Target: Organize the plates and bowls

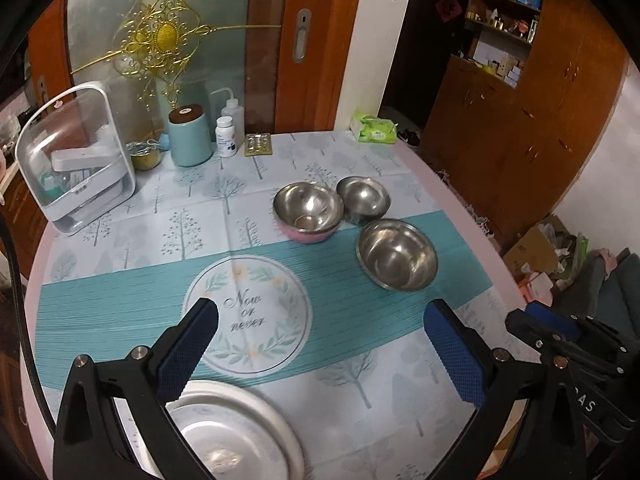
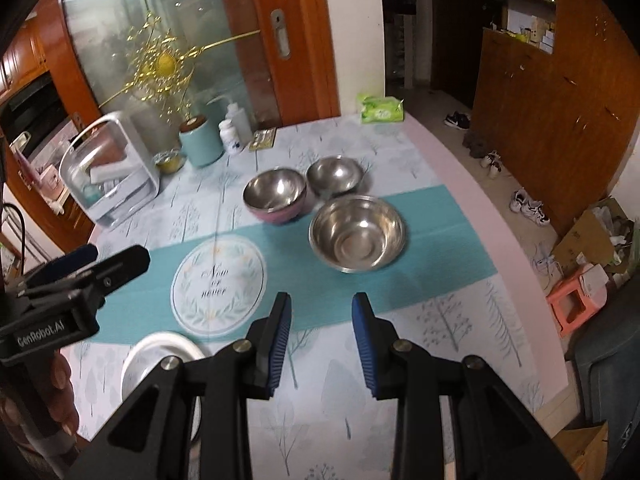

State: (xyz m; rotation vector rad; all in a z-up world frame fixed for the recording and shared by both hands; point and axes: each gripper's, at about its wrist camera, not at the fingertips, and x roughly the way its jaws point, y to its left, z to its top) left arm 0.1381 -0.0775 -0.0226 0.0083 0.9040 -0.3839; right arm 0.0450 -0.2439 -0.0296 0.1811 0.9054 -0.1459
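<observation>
With my left gripper (image 1: 320, 340) spread wide and my right gripper (image 2: 322, 340) narrower, both empty, the stacked plates (image 1: 236, 436) sit below me and three steel bowls (image 2: 358, 232) ahead; a hasty reach could skid one. Only my right view shows my hand (image 2: 60, 380)

The tablecloth (image 1: 360, 420) medallion (image 1: 246, 312), ahead of both grippers, read "Now or never". The left gripper (image 2: 80, 264) body carried "GenRobot.AI". Other labels were illegible.
</observation>
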